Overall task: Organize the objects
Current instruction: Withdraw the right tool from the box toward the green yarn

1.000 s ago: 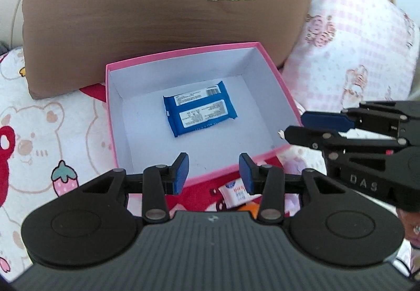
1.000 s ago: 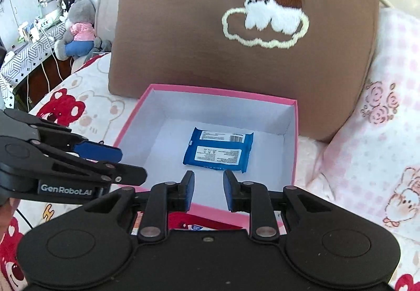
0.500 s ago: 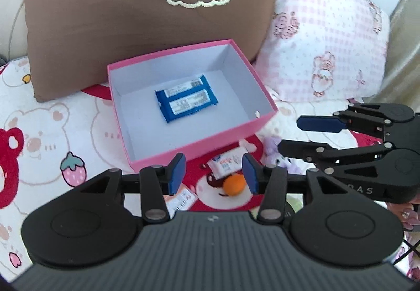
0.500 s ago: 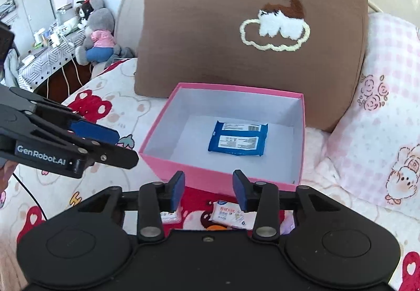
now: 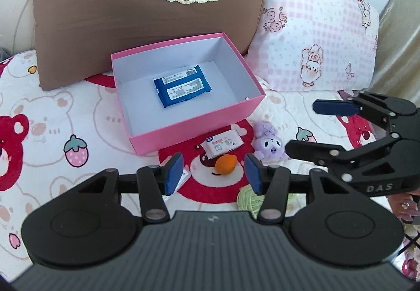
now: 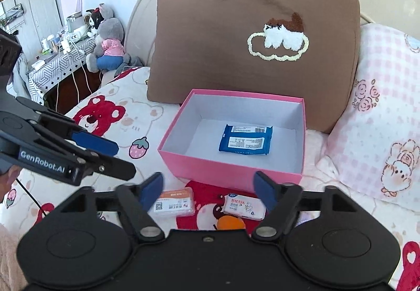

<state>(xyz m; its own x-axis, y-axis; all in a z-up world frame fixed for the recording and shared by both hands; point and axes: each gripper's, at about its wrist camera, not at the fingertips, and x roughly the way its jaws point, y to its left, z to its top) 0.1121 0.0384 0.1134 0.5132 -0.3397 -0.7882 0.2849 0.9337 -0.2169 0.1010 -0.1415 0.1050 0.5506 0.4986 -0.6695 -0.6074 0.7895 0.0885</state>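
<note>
In the left wrist view, the left gripper (image 5: 214, 172) hangs over the bear-printed bedspread (image 5: 52, 117) with its blue-padded jaws apart and nothing between them; they have just been opening. Past the fingertips lie a small orange rounded object (image 5: 225, 164), a white wet-wipe packet with a blue label (image 5: 221, 143) and a purple plush toy (image 5: 269, 142), all near the front wall of the open pink cardboard box (image 5: 199, 130). A ball of pale green yarn (image 5: 246, 199) peeks out behind the right finger. Inside the box, a blue wipe packet with white labels (image 5: 181, 85) lies flat on the white floor. A brown cushion with an embroidered cloud (image 5: 147, 7) stands behind the box, a pink checked pillow (image 5: 317, 36) beside it. The right gripper (image 5: 302, 126) reaches in from the right, jaws wide and bare

In the right wrist view, the right gripper (image 6: 207, 187) holds nothing; its jaws stand well apart and have just been opening. Beyond them on the bedspread sit a flat packet with an orange top (image 6: 174, 201), the white wet-wipe packet (image 6: 244, 207) and the orange object (image 6: 231, 222), all just in front of the pink box (image 6: 231, 172). The blue packet (image 6: 245, 139) lies inside the box. The left gripper (image 6: 123, 157) enters from the left, empty. A grey plush toy in pink and blue clothes (image 6: 109, 41) sits by the headboard
</note>
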